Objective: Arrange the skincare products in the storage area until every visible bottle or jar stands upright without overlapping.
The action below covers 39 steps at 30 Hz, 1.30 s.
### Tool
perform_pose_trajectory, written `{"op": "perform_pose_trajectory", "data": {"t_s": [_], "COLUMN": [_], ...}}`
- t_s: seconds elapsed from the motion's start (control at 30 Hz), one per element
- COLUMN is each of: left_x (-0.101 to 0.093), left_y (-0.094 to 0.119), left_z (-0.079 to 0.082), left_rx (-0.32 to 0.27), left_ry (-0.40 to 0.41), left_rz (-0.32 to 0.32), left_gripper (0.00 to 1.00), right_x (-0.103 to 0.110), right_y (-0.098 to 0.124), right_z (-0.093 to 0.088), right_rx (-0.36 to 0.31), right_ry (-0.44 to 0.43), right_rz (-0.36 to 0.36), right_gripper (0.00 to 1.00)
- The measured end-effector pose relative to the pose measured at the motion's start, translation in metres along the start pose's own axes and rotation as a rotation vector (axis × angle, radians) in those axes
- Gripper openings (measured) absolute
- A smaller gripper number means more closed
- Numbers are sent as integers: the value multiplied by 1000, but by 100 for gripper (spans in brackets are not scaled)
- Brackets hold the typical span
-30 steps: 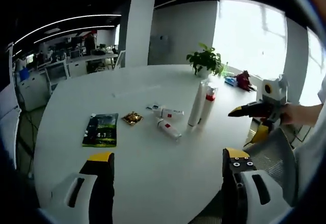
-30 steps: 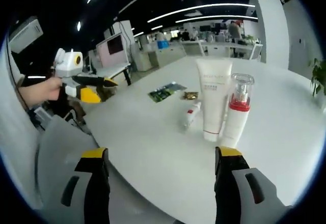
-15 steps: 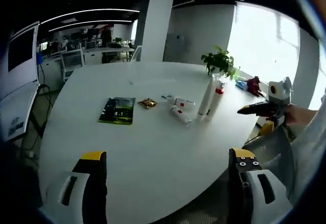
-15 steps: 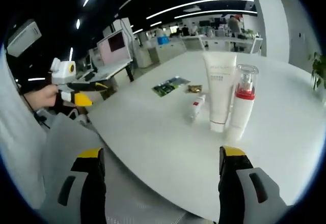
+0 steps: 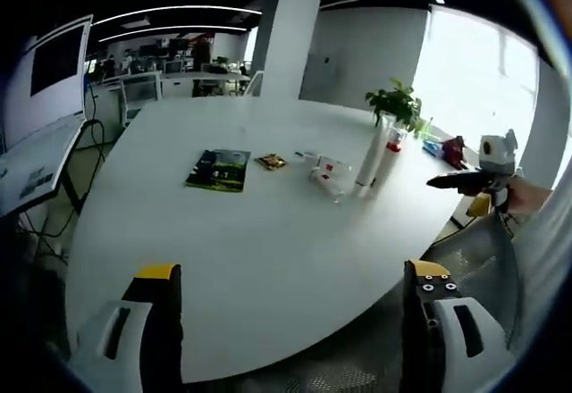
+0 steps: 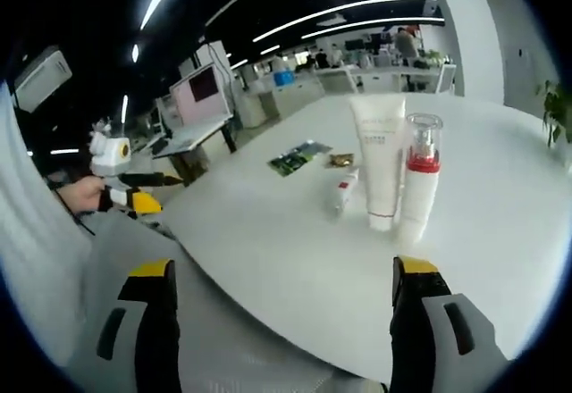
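On the white round table (image 5: 223, 232) a tall white tube (image 5: 367, 159) and a pump bottle with a red collar (image 5: 387, 154) stand upright side by side. Two small white tubes (image 5: 325, 171) lie flat just left of them. In the right gripper view the tall tube (image 6: 382, 165) and the pump bottle (image 6: 418, 179) stand close ahead, with a small tube (image 6: 344, 189) lying beside them. My left gripper (image 5: 292, 272) is open and held back from the table edge. My right gripper (image 6: 281, 268) is open too, nothing between its fingers.
A green packet (image 5: 219, 169) and a gold sachet (image 5: 271, 161) lie left of the tubes. A potted plant (image 5: 398, 105) stands at the far edge. A grey mesh chair back (image 5: 478, 263) sits between me and the table. Desks and monitors (image 6: 201, 85) fill the room behind.
Both views have drawn back from the table, so the products look smaller and farther. Nothing on the table has moved, and both grippers stay open.
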<state>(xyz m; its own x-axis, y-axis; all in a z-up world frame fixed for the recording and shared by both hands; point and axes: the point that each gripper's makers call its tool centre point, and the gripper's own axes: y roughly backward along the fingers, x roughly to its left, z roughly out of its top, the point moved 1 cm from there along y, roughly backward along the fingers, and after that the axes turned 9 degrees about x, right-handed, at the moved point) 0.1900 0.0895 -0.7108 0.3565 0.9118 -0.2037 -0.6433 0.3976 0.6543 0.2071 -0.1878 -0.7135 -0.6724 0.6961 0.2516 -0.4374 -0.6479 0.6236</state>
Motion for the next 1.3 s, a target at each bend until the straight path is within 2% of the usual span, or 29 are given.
{"op": "perform_pose_trajectory", "data": {"t_s": [0.5, 0.63, 0.77, 0.87, 1.07, 1.2, 1.3], "left_x": [-2, -7, -16, -20, -24, -32, -30], "left_y": [-5, -9, -19, -29, -52, -71, -86], "left_z": [7, 16, 25, 32, 45, 50, 53], "left_rx": [22, 19, 13, 24, 76, 136, 161], "left_ry": [-29, -24, -75, -93, -141, -180, -197], "left_rz": [-12, -28, -46, -51, -63, -68, -69], "left_gripper": [98, 91, 93, 87, 86, 86, 83], "right_x": [0, -2, -5, -7, -8, -11, -13], "right_y": [-4, -4, -2, -2, -3, -2, -1], "right_z": [-4, -5, -5, -6, -5, -5, -5], "right_rx": [23, 25, 12, 13, 13, -1, -7], "right_ry": [19, 15, -6, -10, -20, -49, -67], "right_rz": [0, -2, -8, -11, -16, -20, -27], "right_gripper": [100, 100, 100, 100, 100, 100, 100]}}
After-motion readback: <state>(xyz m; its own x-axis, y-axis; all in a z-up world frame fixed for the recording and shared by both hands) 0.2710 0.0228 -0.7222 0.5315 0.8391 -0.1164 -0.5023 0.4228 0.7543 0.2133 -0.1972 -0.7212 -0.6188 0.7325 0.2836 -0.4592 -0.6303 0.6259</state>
